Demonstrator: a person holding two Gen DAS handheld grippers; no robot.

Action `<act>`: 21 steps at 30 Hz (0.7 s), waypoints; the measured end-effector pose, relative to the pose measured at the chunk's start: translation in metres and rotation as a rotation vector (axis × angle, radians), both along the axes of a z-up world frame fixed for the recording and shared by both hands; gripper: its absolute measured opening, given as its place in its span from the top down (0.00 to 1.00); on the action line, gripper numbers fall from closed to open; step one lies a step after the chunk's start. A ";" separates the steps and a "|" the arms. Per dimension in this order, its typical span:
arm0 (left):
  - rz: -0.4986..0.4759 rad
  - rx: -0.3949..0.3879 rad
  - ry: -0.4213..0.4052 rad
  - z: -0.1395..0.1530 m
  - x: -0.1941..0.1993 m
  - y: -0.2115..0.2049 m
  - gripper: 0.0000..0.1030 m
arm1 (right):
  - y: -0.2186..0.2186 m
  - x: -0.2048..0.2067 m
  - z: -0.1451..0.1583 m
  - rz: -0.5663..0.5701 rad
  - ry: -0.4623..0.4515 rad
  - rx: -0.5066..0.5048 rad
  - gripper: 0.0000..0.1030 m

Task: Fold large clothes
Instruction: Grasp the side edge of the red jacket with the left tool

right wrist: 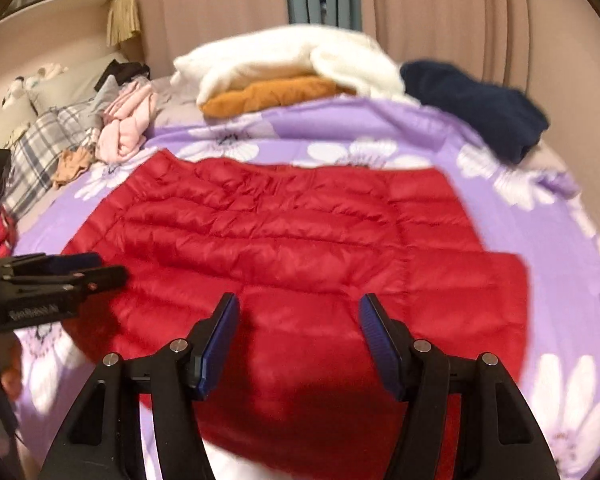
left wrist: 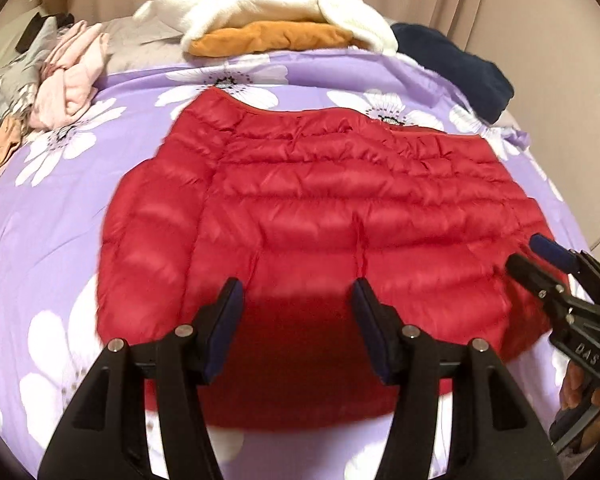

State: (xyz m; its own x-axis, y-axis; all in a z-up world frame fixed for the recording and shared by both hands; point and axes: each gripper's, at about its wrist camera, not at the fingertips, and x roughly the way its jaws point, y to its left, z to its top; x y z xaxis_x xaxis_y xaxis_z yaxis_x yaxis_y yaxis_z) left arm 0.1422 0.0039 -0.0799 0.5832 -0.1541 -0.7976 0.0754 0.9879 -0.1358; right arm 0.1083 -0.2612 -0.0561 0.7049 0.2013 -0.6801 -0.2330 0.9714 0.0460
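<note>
A red quilted puffer jacket (left wrist: 320,216) lies flat on the purple floral bedspread (left wrist: 60,208), sleeves folded in over the body. It also shows in the right wrist view (right wrist: 300,248). My left gripper (left wrist: 298,292) is open and empty, hovering above the jacket's near edge. My right gripper (right wrist: 298,308) is open and empty too, above the jacket's near part. The right gripper shows in the left wrist view (left wrist: 528,256) at the jacket's right edge. The left gripper shows in the right wrist view (right wrist: 108,268) over the jacket's left side.
At the far side of the bed lie a white fleece (left wrist: 260,4) on an orange garment (left wrist: 272,38), a navy garment (left wrist: 460,64), and a pink heap (left wrist: 72,76) by plaid cloth (right wrist: 40,140). Beige curtains (right wrist: 440,8) hang behind.
</note>
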 end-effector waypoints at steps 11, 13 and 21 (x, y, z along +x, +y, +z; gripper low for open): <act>0.004 0.068 0.052 -0.035 -0.011 -0.007 0.43 | -0.005 -0.004 -0.040 -0.057 0.065 -0.069 0.37; 0.005 0.087 0.056 -0.037 -0.010 -0.010 0.43 | -0.002 -0.002 -0.046 -0.067 0.067 -0.082 0.37; 0.037 0.014 0.096 -0.036 -0.010 0.003 0.41 | -0.004 -0.007 -0.052 -0.081 0.086 -0.055 0.37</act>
